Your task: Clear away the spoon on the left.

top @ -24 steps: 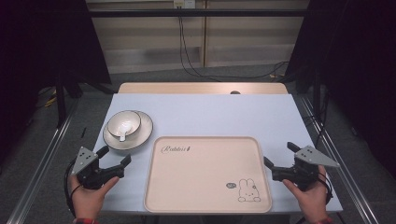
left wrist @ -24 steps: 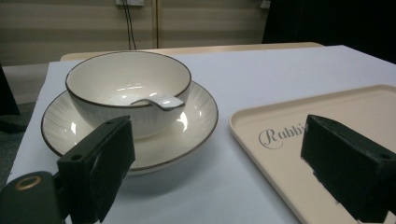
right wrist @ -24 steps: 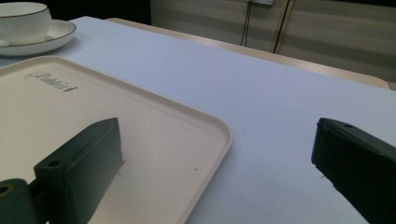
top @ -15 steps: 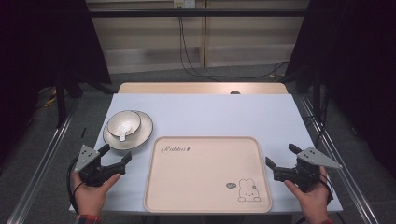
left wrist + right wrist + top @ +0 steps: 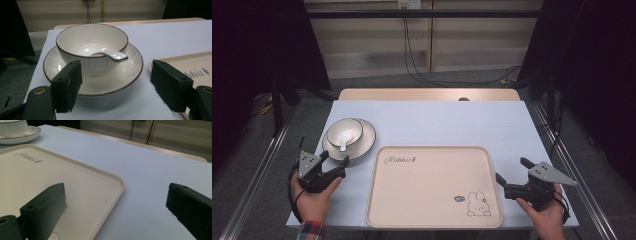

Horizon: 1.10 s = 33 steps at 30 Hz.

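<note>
White bowl on its plate awaits the left gripper, jaws spread wide, approach under way; next, closing on the plate's rim.

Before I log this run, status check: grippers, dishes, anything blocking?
Left gripper open, facing white dark-rimmed bowl on matching plate. White spoon inside bowl. Right gripper open at beige rabbit tray's edge. Nothing blocking.

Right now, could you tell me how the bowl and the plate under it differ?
The bowl is deep with steep ribbed walls, while the plate is shallow and wider, its rim reaching out past the bowl all round. The bowl holds a white spoon; the plate carries the bowl. The bowl stands on the plate, and the plate rests on the table. Both are cream with a thin dark rim.
</note>
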Tool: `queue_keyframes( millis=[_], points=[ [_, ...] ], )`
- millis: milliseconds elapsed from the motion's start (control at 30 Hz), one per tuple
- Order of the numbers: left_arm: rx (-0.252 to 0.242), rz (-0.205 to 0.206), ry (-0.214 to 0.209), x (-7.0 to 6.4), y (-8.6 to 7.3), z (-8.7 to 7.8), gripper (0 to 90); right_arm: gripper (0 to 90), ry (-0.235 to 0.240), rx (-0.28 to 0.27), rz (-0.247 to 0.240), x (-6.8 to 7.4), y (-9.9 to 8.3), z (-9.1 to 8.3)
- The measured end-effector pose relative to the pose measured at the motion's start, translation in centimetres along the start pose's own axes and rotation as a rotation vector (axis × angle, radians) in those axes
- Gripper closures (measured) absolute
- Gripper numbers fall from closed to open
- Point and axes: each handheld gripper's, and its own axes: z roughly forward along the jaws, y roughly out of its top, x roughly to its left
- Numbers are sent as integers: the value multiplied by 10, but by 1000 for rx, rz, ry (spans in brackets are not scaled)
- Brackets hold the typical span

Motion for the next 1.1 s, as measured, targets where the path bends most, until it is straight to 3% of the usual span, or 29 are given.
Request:
queue_keyframes(
  millis=[67, 533, 700, 767, 900, 1100],
  points=[
    [1, 21, -7, 0, 0, 4, 293, 23, -4, -4, -1, 0, -1, -1],
    [-16, 61, 19, -1, 4, 19, 457, 33, -17, 13, 0, -5, -6, -8],
    [-30, 54, 22, -2, 5, 20, 485, 34, -23, 13, -1, -6, -8, -10],
    [-38, 38, 0, -2, 5, 22, 499, 35, -28, 14, 2, -6, -8, -11],
    [-35, 48, 5, -3, 5, 23, 526, 35, -23, 14, 2, -7, -8, -11],
    [-51, 8, 13, 1, 7, 21, 601, 36, -18, 13, -8, -6, -8, -11]
  ],
)
